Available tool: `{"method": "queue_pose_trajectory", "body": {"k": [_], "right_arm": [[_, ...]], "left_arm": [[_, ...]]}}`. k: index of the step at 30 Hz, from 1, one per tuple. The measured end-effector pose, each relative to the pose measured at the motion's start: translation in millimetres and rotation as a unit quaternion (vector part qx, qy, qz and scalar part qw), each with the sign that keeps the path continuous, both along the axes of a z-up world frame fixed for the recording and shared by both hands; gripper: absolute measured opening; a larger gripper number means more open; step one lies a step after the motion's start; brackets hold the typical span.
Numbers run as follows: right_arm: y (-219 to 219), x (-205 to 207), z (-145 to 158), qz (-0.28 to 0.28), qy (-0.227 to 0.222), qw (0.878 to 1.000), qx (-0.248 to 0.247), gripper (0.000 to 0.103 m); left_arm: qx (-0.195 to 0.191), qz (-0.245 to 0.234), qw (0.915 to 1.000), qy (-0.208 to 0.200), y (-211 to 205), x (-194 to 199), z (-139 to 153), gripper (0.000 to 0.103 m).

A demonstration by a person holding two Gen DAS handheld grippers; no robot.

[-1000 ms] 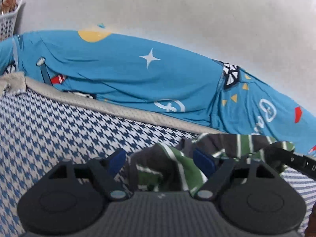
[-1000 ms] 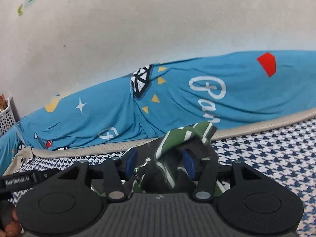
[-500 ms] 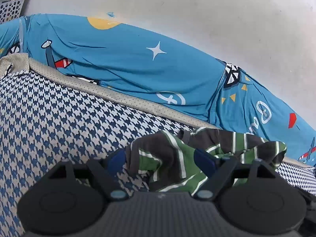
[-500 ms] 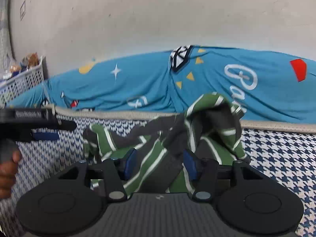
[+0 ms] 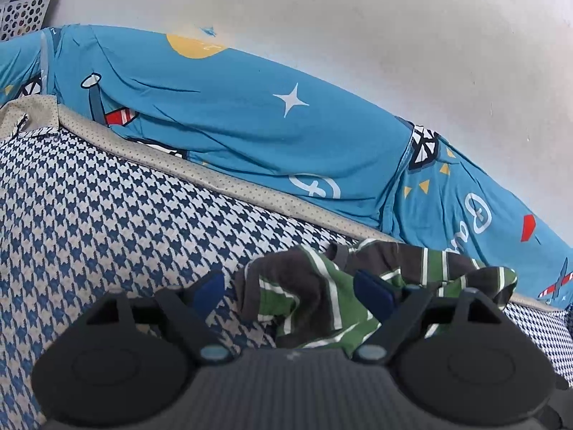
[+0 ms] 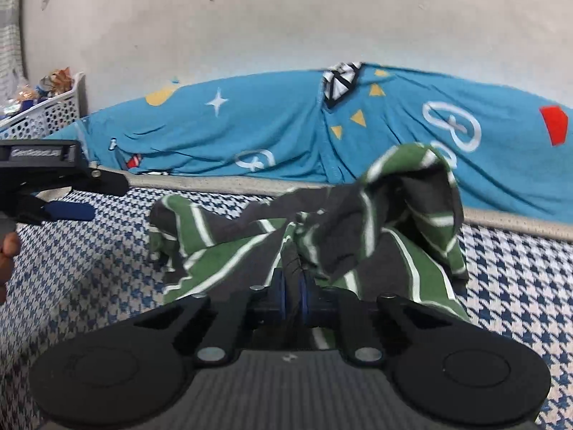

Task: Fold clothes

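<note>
- So the striped garment (image 6: 322, 229), dark grey and green with thin white lines, sits crumpled in a heap on the houndstooth bedspread (image 5: 107, 222), blue and white, with a beige dotted border along its far edge
- right hand-held gripper (image 6: 293, 295): blue pads pinched nearly together on a bunched fold of the striped garment, cloth clearly caught between them at about 6 o'clock of the heap
- from that pinch the fabric rises to a peak toward 1 o'clock, and a flatter tail spreads off toward 9 o'clock
- left hand-held gripper (image 5: 292, 292): jaws standing wide and opening a touch more, one end of the garment lies between the blue pads (image 5: 374, 295) but I can't see them pressing on it, so not gripping
- in the right wrist view the left hand-held gripper shows up from the side at 9 o'clock, just beside the garment's tail end but apart from it, with a bit of the person's hand (image 6: 7, 251) under it
- behind the bedspread, at 12 o'clock, a bright blue sheet (image 6: 250, 132) with stars, triangles and white lettering runs along the plain wall (image 5: 358, 18)
- white perforated basket (image 6: 53, 111) with stuff in it sits far off at 10 o'clock, can't make out what's inside
</note>
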State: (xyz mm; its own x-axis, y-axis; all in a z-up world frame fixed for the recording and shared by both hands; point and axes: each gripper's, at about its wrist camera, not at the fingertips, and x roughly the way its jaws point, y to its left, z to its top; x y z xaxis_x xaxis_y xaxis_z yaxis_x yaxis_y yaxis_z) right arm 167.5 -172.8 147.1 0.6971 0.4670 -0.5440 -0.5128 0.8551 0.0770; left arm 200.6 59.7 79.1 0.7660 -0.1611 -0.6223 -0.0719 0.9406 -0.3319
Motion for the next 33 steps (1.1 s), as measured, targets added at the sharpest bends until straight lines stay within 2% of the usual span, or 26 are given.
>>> {"method": "queue_pose_trajectory", "body": {"k": [6,13,18,27,33], "right_arm": [[5,-26,18,0.064,0.002,0.997,0.041,0.010],[28,-67,30,0.136,0.001,0.988,0.068,0.010],[46,-95,36,0.172,-0.001,0.981,0.089,0.010],[70,-129,36,0.218,0.005,0.969,0.114,0.010],[88,-151,32,0.263,0.018,0.956,0.130,0.010]], "left_arm": [[0.001,0.004,1.0000,-0.003,10,-5,8,0.084],[0.011,0.011,0.9998,-0.016,24,-18,21,0.087],[0.001,0.013,0.9996,-0.025,36,-33,31,0.090],[-0.015,0.026,0.9984,-0.048,67,-75,41,0.093],[-0.013,0.058,0.9963,-0.062,94,-94,45,0.095]]}}
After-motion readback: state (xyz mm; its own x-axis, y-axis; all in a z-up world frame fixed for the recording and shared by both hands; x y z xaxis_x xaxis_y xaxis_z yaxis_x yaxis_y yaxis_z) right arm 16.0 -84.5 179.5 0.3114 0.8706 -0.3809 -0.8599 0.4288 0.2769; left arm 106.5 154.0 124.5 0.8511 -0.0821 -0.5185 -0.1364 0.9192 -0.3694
